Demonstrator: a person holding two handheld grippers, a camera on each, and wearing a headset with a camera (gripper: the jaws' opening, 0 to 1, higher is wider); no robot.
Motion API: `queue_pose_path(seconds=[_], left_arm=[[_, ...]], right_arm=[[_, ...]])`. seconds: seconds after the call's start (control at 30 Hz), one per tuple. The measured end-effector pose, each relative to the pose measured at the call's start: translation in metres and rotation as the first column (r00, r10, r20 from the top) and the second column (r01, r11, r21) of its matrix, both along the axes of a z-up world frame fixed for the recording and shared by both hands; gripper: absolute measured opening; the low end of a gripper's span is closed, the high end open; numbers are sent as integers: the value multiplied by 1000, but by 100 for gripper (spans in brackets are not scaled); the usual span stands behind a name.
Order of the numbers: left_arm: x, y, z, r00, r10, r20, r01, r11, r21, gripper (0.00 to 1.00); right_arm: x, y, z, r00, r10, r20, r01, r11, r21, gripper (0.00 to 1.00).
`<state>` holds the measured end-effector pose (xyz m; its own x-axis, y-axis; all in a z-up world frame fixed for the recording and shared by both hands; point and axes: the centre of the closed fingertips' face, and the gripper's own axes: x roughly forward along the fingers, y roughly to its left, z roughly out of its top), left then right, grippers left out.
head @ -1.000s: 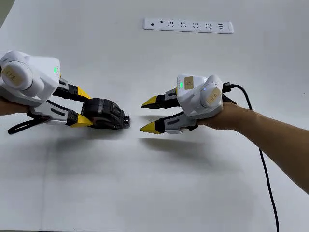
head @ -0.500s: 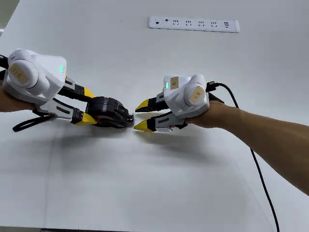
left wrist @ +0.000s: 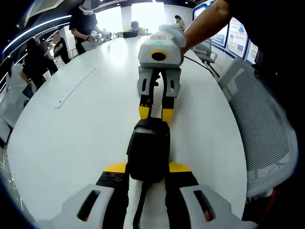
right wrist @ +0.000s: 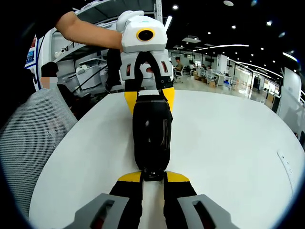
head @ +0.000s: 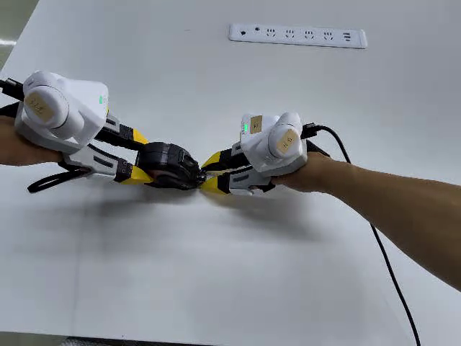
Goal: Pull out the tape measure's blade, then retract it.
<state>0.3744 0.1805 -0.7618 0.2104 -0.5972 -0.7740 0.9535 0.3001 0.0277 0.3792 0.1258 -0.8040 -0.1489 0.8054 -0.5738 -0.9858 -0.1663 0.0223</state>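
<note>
The right hand-held gripper point(head: 211, 173) has closed the gap seen a second ago. Its yellow tips were then well apart from the tape measure point(head: 167, 164); they now stand at the case's front end, and its jaws have narrowed. The left hand-held gripper point(head: 141, 156) has kept its clamp on the case throughout.

Materials and shapes:
- **Tape measure:** the case is black and rounded with a slight sheen. A black loop strap point(head: 43, 184) trails back beneath the left hand-held gripper.
- **Hand-held grippers:** both have smooth white moulded shells, black linkage arms and yellow wedge-shaped tips.
- **Worktop:** the worktop point(head: 216, 274) is white, smooth and matt.
- **Other items:** a long, flat white power strip point(head: 298, 34) lies beyond both hand-held grippers. A black cable point(head: 382, 252) runs from the rear of the right one.

Position: the case rests on the worktop between the left jaws, whose tips press on its two flanks. The blade is wound in, with only its small dark end tab showing. In the right gripper view that tab sits between the right tips, one close at each side. Whether they actually pinch it cannot be told.
</note>
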Motion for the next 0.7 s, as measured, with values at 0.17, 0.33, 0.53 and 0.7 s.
queue_pose_path(seconds=[0.17, 0.33, 0.53, 0.7], left_arm=[[0, 0, 0, 1000, 5, -2, -5, 1000, -8, 23], [0, 0, 0, 1000, 12, -3, -12, 1000, -13, 23], [1, 1, -1, 1000, 19, -8, -19, 1000, -16, 23], [1, 1, -1, 1000, 21, -9, -22, 1000, -17, 23]], right_arm=[[0, 0, 0, 1000, 11, 15, -11, 1000, 0, 13], [0, 0, 0, 999, 22, 32, -22, 1000, -2, 11], [1, -1, 0, 998, 31, 47, -31, 999, -6, 10], [1, -1, -1, 998, 37, 50, -36, 999, -7, 10]])
